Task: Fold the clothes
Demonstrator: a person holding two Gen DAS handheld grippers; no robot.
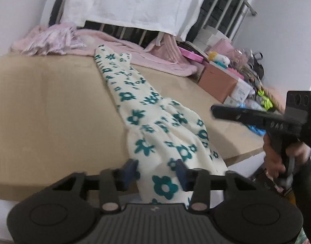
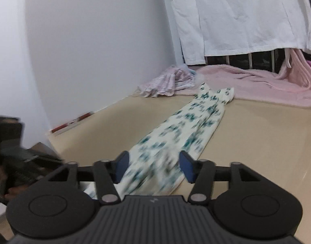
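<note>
While both claws gape, toys top the pink box.

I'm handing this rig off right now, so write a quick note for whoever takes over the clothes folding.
Left hand-held gripper: open, near hem of the floral dress between its fingers, not clamped.
Right hand-held gripper: open, holding nothing, aimed along the same dress.
The dress lies lengthwise in a narrow strip on the tan surface, its top end near the pink blanket. A crumpled pink garment sits at the far corner.
Done: dress looks narrowed lengthwise.
Left: fold it end to end, then likely the crumpled garment.
</note>
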